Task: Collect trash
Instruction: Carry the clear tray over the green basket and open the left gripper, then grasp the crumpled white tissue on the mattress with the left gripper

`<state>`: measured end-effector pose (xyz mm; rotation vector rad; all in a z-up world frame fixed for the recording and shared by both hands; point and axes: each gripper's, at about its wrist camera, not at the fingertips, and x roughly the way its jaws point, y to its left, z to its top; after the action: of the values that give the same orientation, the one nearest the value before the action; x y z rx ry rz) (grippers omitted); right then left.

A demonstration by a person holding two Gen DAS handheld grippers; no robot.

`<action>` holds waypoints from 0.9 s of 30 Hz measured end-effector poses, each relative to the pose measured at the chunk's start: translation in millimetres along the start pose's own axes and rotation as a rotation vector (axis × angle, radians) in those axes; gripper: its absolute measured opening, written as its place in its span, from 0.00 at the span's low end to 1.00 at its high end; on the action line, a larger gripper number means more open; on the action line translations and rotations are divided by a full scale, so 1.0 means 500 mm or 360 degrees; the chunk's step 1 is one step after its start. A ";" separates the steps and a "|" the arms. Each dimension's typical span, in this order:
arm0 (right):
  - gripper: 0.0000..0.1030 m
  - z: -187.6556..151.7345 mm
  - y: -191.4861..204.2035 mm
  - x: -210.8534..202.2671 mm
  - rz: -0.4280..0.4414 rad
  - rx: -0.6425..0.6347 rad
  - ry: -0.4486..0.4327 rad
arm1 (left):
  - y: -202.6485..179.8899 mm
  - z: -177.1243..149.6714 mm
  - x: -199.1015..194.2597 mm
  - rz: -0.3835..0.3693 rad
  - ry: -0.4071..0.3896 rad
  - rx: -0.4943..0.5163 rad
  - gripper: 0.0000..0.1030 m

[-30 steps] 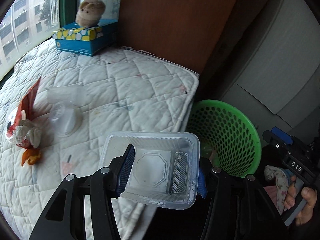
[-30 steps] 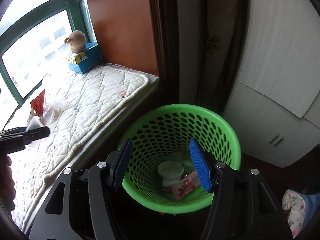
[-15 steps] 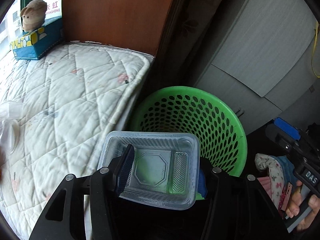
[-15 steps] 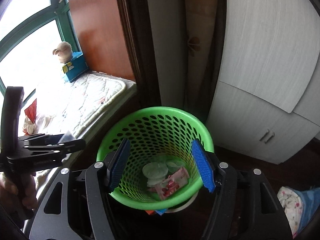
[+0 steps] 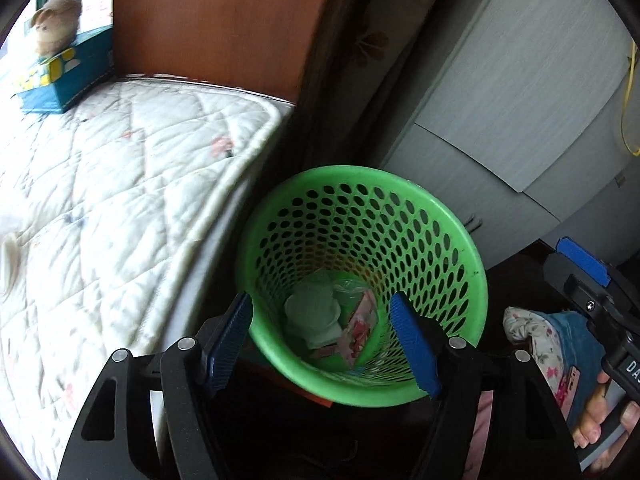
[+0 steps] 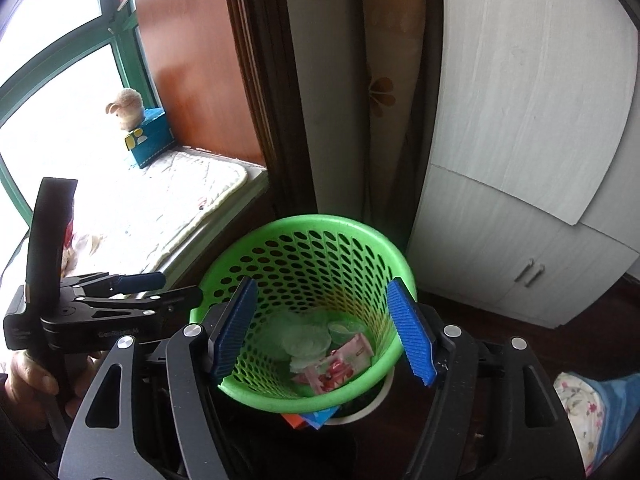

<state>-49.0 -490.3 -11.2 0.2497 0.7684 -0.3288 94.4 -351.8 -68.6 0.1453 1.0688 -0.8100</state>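
Trash already gathered lies at the bottom of the green basket (image 5: 362,272), which stands on the dark floor just beside the edge of the quilted mattress (image 5: 120,184), near enough to the bed that litter can be carried across and dropped straight in. In the left wrist view, the left gripper (image 5: 320,336) hangs over the basket's near rim with its blue pads spread wide; its jaws have just been opening, and nothing is between them now, so it looks as if a piece has been let fall. Through the gap show pale round lids (image 5: 314,314) and a pink wrapper (image 5: 360,330) on the basket floor; whether a clear tray is among them I cannot tell. At the far corner of the mattress a soft toy (image 5: 56,20) sits on a blue tissue box (image 5: 60,76), and at the right edge a hand (image 5: 600,420) holds the other tool's handle. In the right wrist view, the right gripper (image 6: 322,328) also points down into the basket from the opposite side, its jaws standing apart and having just been opening a little, with nothing held. The same lids (image 6: 304,340) and pink wrapper (image 6: 340,362) lie below, beside a small cup (image 6: 342,330). To the left, the left gripper (image 6: 160,288) reaches toward the basket's rim, held by a hand (image 6: 28,376). More litter seems to remain on the mattress by the window, so the collecting is likely unfinished.
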 end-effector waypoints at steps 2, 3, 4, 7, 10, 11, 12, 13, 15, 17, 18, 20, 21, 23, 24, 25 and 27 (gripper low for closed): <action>0.67 0.000 0.010 -0.002 0.0012 -0.0012 -0.0006 | 0.019 -0.007 -0.018 0.0037 -0.0010 -0.0029 0.67; 0.68 0.000 0.016 -0.002 0.0023 -0.0018 -0.0006 | 0.029 -0.008 -0.028 0.0054 -0.0024 -0.0039 0.67; 0.68 0.001 0.023 -0.002 0.0032 -0.0024 -0.0008 | 0.039 -0.009 -0.040 0.0076 -0.0039 -0.0046 0.67; 0.70 0.002 0.047 -0.002 0.0068 -0.0049 -0.0017 | 0.074 -0.015 -0.081 0.0125 -0.0092 -0.0089 0.67; 0.72 0.006 0.077 0.001 0.0110 -0.0079 -0.0018 | 0.115 -0.021 -0.122 0.0198 -0.0146 -0.0146 0.67; 0.72 0.008 0.090 0.003 0.0127 -0.0093 -0.0016 | 0.129 -0.024 -0.136 0.0223 -0.0163 -0.0164 0.67; 0.72 0.009 0.103 0.006 0.0142 -0.0107 -0.0012 | 0.145 -0.026 -0.149 0.0255 -0.0177 -0.0182 0.67; 0.73 0.010 0.116 0.008 0.0157 -0.0121 -0.0008 | 0.164 -0.029 -0.166 0.0286 -0.0196 -0.0201 0.67; 0.73 0.013 0.145 0.014 0.0191 -0.0151 -0.0002 | 0.201 -0.036 -0.192 0.0332 -0.0226 -0.0248 0.67; 0.73 0.017 0.176 0.022 0.0225 -0.0184 0.0005 | 0.240 -0.043 -0.214 0.0389 -0.0250 -0.0295 0.67; 0.73 0.019 0.192 0.026 0.0241 -0.0200 0.0010 | 0.263 -0.047 -0.226 0.0421 -0.0262 -0.0328 0.67; 0.73 0.023 0.223 0.036 0.0272 -0.0232 0.0022 | 0.306 -0.055 -0.247 0.0468 -0.0283 -0.0380 0.67; 0.73 0.024 0.239 0.040 0.0287 -0.0249 0.0024 | 0.329 -0.059 -0.257 0.0506 -0.0292 -0.0408 0.67; 0.74 0.027 0.270 0.047 0.0317 -0.0282 0.0032 | 0.377 -0.069 -0.277 0.0560 -0.0312 -0.0466 0.67; 0.74 0.028 0.284 0.051 0.0331 -0.0296 0.0035 | 0.395 -0.070 -0.282 0.0586 -0.0318 -0.0496 0.67; 0.74 0.029 0.299 0.055 0.0344 -0.0310 0.0039 | 0.420 -0.074 -0.289 0.0612 -0.0323 -0.0530 0.67; 0.74 0.031 0.327 0.063 0.0370 -0.0338 0.0050 | 0.460 -0.078 -0.292 0.0652 -0.0315 -0.0584 0.67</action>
<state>44.1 -351.2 -6.7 0.1422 0.7898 -0.0232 183.0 -94.3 -29.1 -0.0280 0.9402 -0.2466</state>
